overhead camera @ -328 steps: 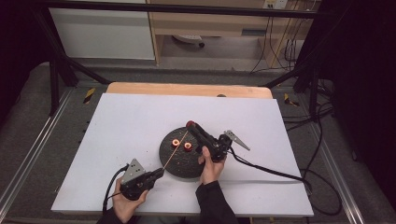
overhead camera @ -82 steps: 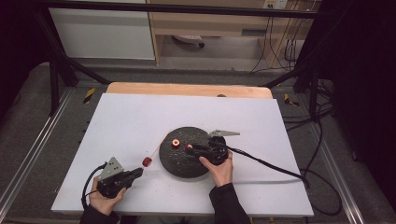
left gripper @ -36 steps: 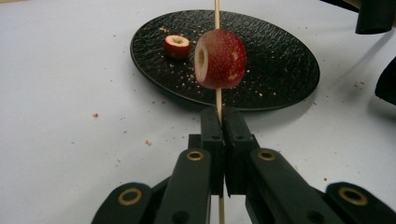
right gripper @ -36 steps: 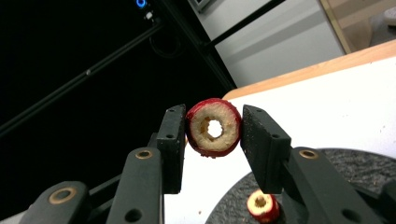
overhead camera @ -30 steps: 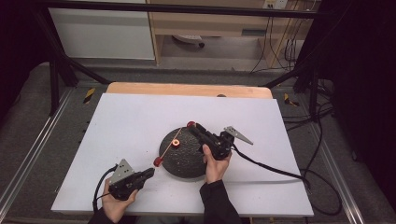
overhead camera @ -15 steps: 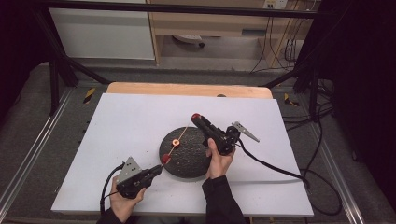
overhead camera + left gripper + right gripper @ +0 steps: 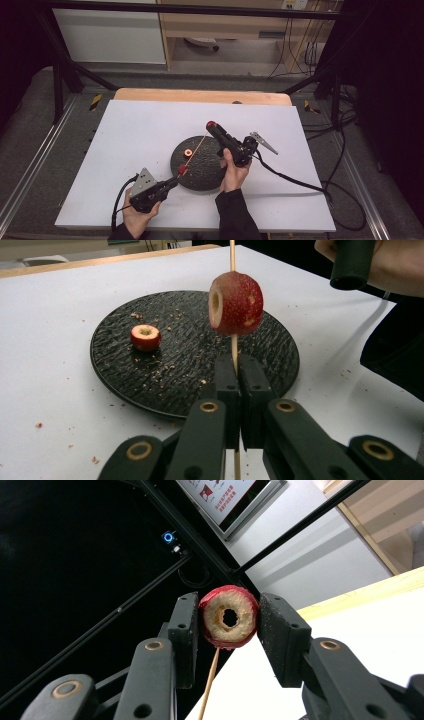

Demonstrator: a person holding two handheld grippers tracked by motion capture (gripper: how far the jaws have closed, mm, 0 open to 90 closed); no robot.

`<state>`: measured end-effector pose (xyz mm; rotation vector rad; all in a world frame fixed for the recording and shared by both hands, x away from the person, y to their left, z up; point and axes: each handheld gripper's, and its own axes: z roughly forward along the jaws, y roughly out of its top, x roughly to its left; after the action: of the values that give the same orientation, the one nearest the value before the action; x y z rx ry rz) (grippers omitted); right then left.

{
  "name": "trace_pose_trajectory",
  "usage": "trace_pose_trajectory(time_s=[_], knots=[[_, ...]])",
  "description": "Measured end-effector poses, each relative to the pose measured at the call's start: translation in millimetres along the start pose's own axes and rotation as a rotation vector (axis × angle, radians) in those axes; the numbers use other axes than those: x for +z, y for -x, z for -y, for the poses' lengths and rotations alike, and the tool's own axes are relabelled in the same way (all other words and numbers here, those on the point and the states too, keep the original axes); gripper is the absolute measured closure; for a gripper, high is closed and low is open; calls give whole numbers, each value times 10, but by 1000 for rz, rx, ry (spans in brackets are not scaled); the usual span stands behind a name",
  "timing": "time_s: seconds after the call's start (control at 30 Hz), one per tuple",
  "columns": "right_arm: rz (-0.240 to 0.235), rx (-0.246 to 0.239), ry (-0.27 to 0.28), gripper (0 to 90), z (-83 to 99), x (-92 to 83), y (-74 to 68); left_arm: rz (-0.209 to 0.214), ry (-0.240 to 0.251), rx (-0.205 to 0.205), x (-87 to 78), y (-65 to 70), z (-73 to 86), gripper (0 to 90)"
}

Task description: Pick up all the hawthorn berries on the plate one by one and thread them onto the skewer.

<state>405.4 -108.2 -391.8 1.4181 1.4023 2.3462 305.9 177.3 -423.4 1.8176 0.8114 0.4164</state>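
Since a second ago the left gripper (image 7: 172,183) has slid rightward along the lower frame toward the black plate (image 7: 200,172), and the right gripper (image 7: 212,126) has drawn back up and to the right, so the wooden skewer (image 7: 196,150) now runs in a straight diagonal between them, across the plate.

Nearest, in the left gripper view, the jaws are pressed together on the skewer's lower end (image 7: 234,357). Just above them one cored red fruit (image 7: 235,302) is already threaded on the stick.

Further along, in the right gripper view, the jaws are clamped on a second cored fruit (image 7: 229,616) by its sides, hole facing the camera, with the skewer (image 7: 209,680) coming up beneath it. Whether the tip has entered the hole cannot be told.

Farthest, at mid-left of the left gripper view, a third fruit piece (image 7: 145,337) lies on the plate among crumbs.

Judgement: the second fruit is being fed onto the stick; alignment of tip and hole is what matters next. One piece remains.
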Motion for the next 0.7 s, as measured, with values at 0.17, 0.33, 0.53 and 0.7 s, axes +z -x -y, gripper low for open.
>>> trace_pose_trajectory(time_s=[0.17,0.33,0.53,0.7], knots=[[-6,5,11,615,10,1,-1,0,-4,-3,18,12,2,882],[-11,8,15,615,28,-3,-3,2,-4,-1,42,38,-2,882],[-10,9,14,616,51,1,3,-7,7,-10,40,40,-10,882],[-13,22,14,615,80,4,7,-18,11,-15,58,53,-29,882]])
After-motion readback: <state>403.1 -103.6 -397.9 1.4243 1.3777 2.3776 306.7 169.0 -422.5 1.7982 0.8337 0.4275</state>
